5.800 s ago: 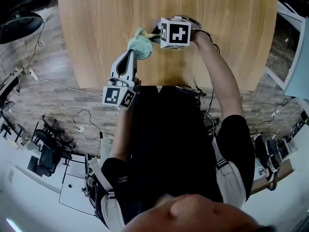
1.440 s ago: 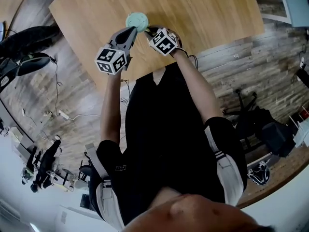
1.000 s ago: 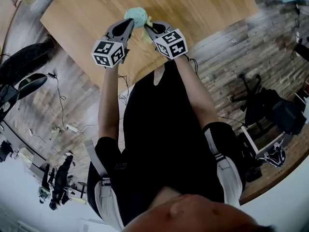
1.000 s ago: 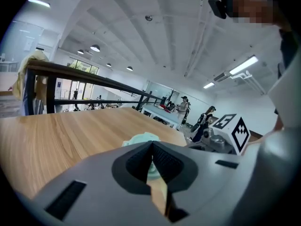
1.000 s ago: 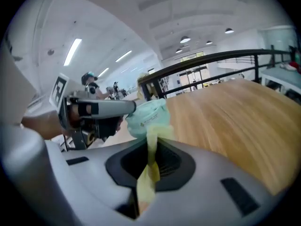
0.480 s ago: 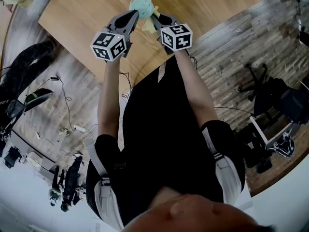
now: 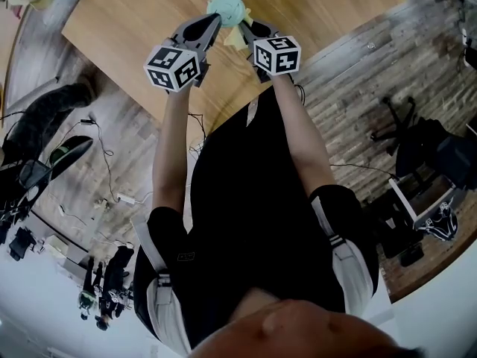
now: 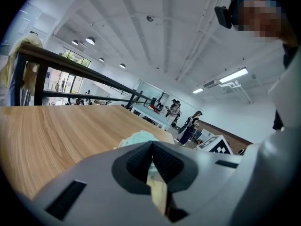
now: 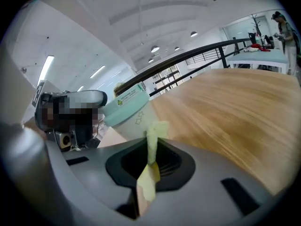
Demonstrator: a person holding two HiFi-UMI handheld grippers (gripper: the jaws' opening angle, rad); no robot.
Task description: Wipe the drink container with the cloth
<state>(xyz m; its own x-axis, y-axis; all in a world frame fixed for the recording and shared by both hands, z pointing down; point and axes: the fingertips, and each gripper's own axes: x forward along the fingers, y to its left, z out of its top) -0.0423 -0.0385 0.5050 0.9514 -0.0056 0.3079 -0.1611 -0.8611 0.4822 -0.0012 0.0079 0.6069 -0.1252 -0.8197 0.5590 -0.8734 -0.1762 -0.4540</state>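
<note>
we hold the left claw (image 7: 214, 21) clenched on the drink container (image 7: 226, 6), which has a mint lid and sits tilted over the wooden desk (image 7: 134, 21). our right claw (image 7: 243, 28) is clamped on the yellow cloth (image 7: 235, 37), whose free end stands just beside the container's pale side, below the lid.

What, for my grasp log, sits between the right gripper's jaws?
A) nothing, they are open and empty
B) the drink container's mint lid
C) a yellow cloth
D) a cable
C: in the right gripper view, the right gripper has its jaws closed on a strip of yellow cloth, while the drink container lies beyond them, not between them.
</note>
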